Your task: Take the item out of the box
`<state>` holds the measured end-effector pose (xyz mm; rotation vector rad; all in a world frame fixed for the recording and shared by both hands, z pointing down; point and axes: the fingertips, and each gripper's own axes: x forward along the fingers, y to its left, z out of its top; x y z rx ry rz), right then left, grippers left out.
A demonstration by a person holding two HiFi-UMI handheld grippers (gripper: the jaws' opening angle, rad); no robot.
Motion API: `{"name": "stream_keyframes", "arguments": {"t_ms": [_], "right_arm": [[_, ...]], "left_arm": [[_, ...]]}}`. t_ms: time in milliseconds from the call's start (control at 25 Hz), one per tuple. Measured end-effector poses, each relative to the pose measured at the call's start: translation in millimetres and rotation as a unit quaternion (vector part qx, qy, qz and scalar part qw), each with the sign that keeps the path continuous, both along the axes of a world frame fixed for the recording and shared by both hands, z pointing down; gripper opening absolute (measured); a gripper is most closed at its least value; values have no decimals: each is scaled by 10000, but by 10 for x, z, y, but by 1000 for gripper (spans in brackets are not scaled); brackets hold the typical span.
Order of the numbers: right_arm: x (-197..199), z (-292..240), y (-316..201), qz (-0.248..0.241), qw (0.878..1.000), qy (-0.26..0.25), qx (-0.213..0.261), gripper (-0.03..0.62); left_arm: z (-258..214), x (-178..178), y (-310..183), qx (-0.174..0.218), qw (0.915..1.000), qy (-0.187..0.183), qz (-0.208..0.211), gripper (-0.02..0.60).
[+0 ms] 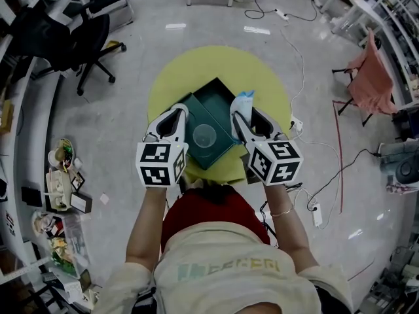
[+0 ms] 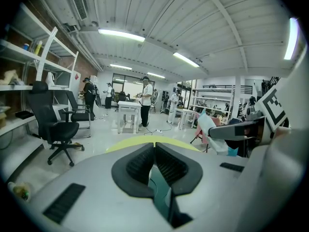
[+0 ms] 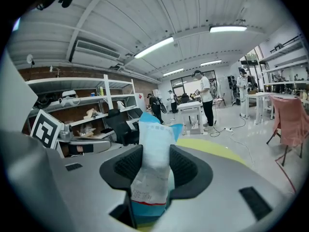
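Note:
A dark green box point(image 1: 196, 104) lies open on a round yellow table point(image 1: 268, 84), with a clear round lid or cup point(image 1: 203, 136) inside it. My left gripper point(image 1: 178, 112) is at the box's left wall; in the left gripper view its jaws point(image 2: 154, 146) are shut with the teal-green box edge point(image 2: 160, 190) between them. Over the box's right side, my right gripper point(image 1: 241, 118) is shut on a blue-and-white packet point(image 1: 244, 101), held upright. In the right gripper view the packet point(image 3: 155, 129) stands up between the pads point(image 3: 128, 166).
A black office chair point(image 1: 85, 38) stands at the far left and a chair draped in pink cloth point(image 1: 370, 77) at the right. Cables and a power strip point(image 1: 317, 214) lie on the floor to the right. A cluttered shelf point(image 1: 59, 182) runs along the left. People stand far back in the room.

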<state>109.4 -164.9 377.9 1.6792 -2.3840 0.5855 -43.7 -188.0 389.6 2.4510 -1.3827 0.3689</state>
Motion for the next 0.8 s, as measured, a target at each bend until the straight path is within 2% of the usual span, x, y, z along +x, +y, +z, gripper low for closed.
{"name": "stream_keyframes", "arguments": {"t_ms": [800], "right_arm": [[-73,-66,330,367,9991,-60,217,204]], "left_arm": [[-60,-84,127,74,9994,151,295,29]]}}
